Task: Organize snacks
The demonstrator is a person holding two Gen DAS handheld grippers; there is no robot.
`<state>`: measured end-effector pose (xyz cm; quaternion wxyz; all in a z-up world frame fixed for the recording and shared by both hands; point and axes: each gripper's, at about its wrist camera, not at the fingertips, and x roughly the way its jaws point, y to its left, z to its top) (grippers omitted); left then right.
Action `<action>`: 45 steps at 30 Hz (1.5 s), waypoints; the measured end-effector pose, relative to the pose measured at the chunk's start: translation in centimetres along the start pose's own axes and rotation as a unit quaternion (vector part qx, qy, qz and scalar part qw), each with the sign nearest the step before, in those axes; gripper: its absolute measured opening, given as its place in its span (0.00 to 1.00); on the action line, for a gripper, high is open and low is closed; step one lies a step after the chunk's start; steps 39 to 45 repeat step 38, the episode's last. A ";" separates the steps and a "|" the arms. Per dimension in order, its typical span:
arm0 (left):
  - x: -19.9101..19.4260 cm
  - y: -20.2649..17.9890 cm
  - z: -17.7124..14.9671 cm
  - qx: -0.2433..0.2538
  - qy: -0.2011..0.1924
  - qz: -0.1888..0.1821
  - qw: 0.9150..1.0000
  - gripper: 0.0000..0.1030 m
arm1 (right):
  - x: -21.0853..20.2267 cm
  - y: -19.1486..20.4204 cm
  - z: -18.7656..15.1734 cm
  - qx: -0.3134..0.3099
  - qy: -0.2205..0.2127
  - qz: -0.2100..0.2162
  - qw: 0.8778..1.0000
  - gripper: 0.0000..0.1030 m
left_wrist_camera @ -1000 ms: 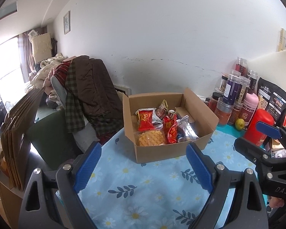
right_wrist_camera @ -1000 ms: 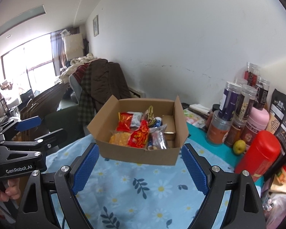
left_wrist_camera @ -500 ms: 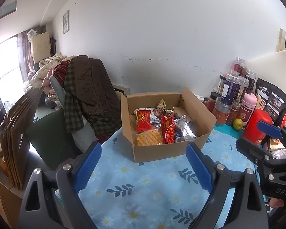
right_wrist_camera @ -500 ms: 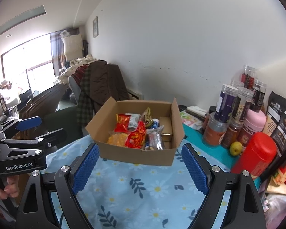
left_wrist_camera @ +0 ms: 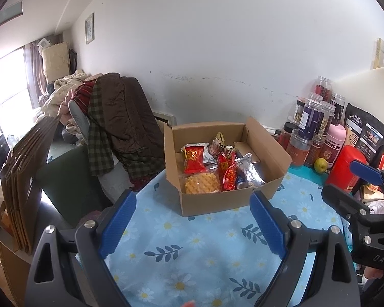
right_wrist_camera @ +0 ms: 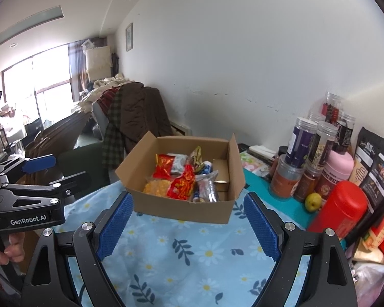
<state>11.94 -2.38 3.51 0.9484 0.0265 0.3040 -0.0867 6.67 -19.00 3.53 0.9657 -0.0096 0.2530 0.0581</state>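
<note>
An open cardboard box [left_wrist_camera: 227,200] stands on the blue daisy tablecloth [left_wrist_camera: 192,250]. Inside lie several snacks: a red packet [left_wrist_camera: 194,160], a yellow waffle in clear wrap [left_wrist_camera: 201,183], another red packet [left_wrist_camera: 227,172] and silvery bags. My left gripper [left_wrist_camera: 192,197] is open just short of the box front, nothing between its blue pads. In the right wrist view the same box [right_wrist_camera: 181,212] sits ahead of my right gripper [right_wrist_camera: 188,199], also open and empty. Each gripper shows in the other's view: the right gripper [left_wrist_camera: 345,181] at the right edge, the left gripper [right_wrist_camera: 64,168] at the left edge.
Clear jars [right_wrist_camera: 302,143], a pink bottle [right_wrist_camera: 338,168], a red canister [right_wrist_camera: 340,209], a green fruit [right_wrist_camera: 312,201] and a black pouch [right_wrist_camera: 376,163] crowd the table's right side. A chair piled with clothes [left_wrist_camera: 120,117] and flattened cartons [left_wrist_camera: 25,179] stand off the left edge.
</note>
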 end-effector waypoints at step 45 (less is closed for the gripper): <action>-0.6 -0.1 -0.1 0.011 0.009 -0.006 1.000 0.89 | -1.4 0.4 0.4 0.000 -0.005 -0.015 1.000 0.87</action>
